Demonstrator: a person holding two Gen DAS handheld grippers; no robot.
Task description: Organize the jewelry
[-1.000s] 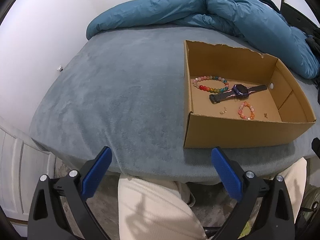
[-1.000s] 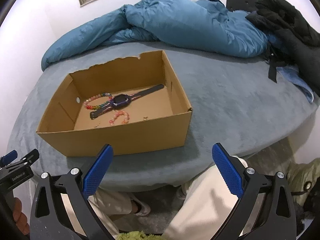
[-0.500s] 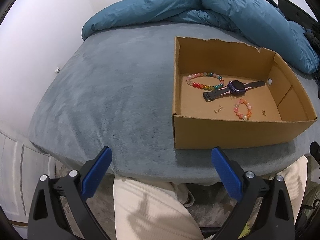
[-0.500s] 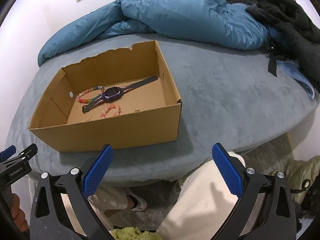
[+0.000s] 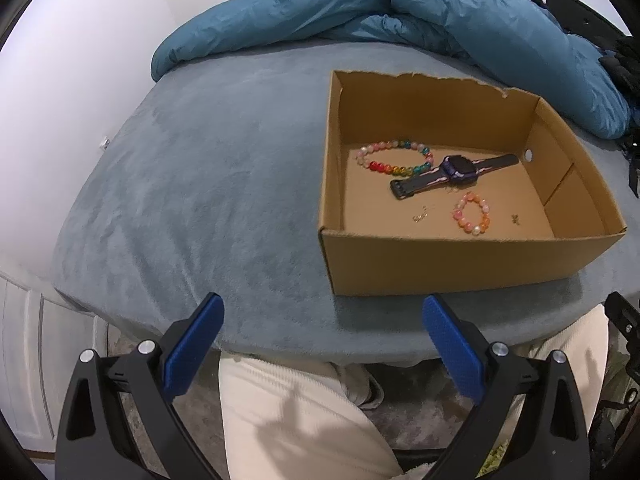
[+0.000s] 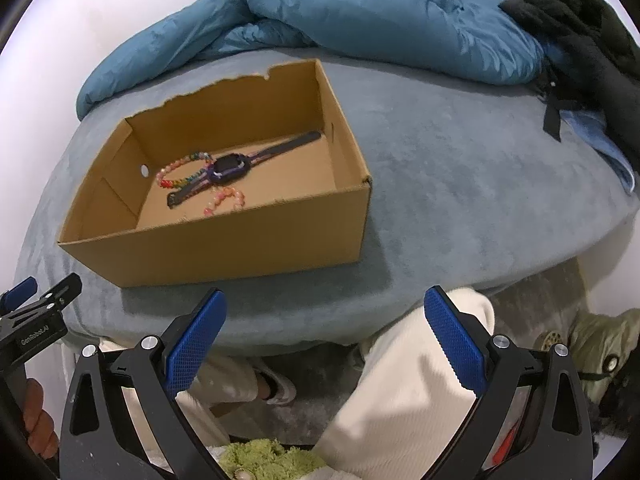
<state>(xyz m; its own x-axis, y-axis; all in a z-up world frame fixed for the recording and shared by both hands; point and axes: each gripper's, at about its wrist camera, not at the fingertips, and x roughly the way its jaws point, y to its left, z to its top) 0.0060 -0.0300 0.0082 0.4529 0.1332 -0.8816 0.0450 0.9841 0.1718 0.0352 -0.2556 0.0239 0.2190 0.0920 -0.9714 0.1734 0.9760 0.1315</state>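
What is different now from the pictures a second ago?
Only the view moved: both claws, the left claw and the right claw, came closer to the cardboard box, which looks bigger now. Nothing was grabbed or dropped. Both stayed open, and the watch and bracelets kept their places.

The cardboard box (image 5: 460, 268) right of centre is plain tan-brown. In it, the longer bead bracelet (image 5: 394, 159) runs pale pink through red, yellow, green and teal; the small bracelet (image 5: 472, 219) is orange and pink. The watch (image 5: 452, 174) is dark purple with a pink-lined black strap. The bedcover (image 5: 200, 184) is dusty grey-blue; the quilt (image 5: 400, 20) across the top is a brighter teal-blue. Both the left gripper (image 5: 322, 356) and right gripper (image 6: 325, 354) are black with blue cross-hatched pads (image 6: 196, 344). The trousers (image 5: 296, 420) are cream; black clothing (image 6: 580, 32) fills the upper right.
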